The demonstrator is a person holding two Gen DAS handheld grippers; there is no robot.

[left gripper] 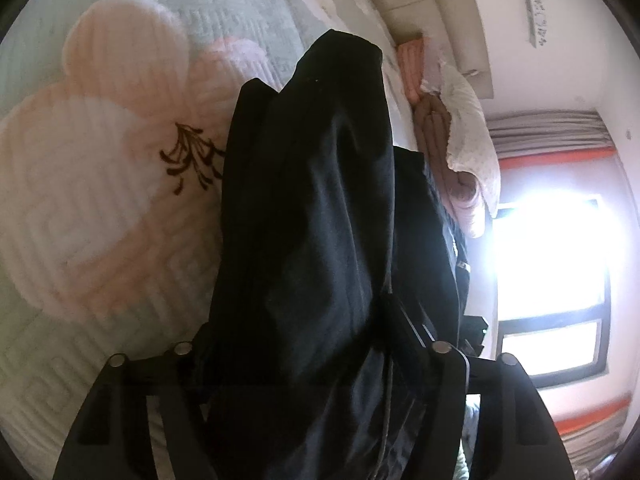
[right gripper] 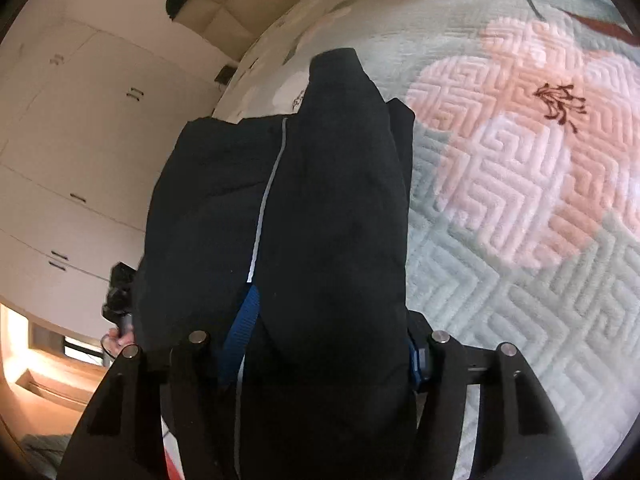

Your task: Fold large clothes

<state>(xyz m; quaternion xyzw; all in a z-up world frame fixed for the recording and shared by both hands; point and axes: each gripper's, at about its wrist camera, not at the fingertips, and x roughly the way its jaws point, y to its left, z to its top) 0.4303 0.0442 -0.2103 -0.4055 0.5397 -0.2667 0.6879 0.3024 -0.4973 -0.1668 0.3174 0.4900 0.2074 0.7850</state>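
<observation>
You are holding a black garment (left gripper: 308, 208) between the two grippers, and it is hanging and draping over a quilted bedspread (left gripper: 100, 240) with a big pink flower on it. In the left wrist view the cloth is filling the whole space between the fingers of your left gripper (left gripper: 308, 344); the fingers themselves are buried under folds, so you cannot tell for sure whether the pads are pressing, but the jaws are standing part way apart with a thick bundle of fabric wedged in them. The garment is running away from the gripper toward the far side of the bed, ending in a narrow dark tip.

In the right wrist view your right gripper (right gripper: 320, 344) is doing the same thing: its jaws are part spread, with the bulky black cloth packed between them and covering the fingertips. A thin grey stripe (right gripper: 264, 200) is running along the garment, and a blue strap (right gripper: 240, 332) is showing near the left finger, with another bit of blue beside the right finger.

To the right of the garment in that view the bedspread is lying flat. To the left, white cupboards (right gripper: 72, 152) are standing well beyond the bed. In the left view, pillows (left gripper: 468, 120) are piling up at the far right by a headboard, and a bright window (left gripper: 552, 264) is glaring beside them.
</observation>
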